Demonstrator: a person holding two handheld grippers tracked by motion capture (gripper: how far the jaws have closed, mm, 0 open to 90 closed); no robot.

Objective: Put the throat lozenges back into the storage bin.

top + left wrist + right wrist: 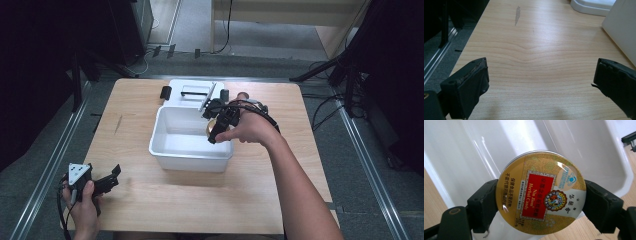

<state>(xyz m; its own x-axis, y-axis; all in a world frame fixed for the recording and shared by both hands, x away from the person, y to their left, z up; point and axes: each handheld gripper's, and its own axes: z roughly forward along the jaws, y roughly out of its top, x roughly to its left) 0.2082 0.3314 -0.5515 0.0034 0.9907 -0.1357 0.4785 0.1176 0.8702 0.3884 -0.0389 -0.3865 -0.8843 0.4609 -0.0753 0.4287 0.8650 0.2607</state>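
Note:
A round gold candy tin [540,192] with a red label is clamped between the black jaws of my right gripper [540,200], which is shut on it. In the high view that gripper [216,131] holds the tin [211,127] over the right inner side of a white plastic bin [167,155]. The bin's glossy white floor [474,150] lies just beyond the tin. My left gripper [112,176] rests low at the table's near left corner, open, its jaws wide apart over bare wood [536,65] with nothing between them.
Behind the bin lies its white lid [187,87] with a small black object [165,92] beside it. The bin's white wall [624,27] stands at the right of the left gripper view. A grey scuff [517,13] marks the wooden table. Dark stands and cables surround the table.

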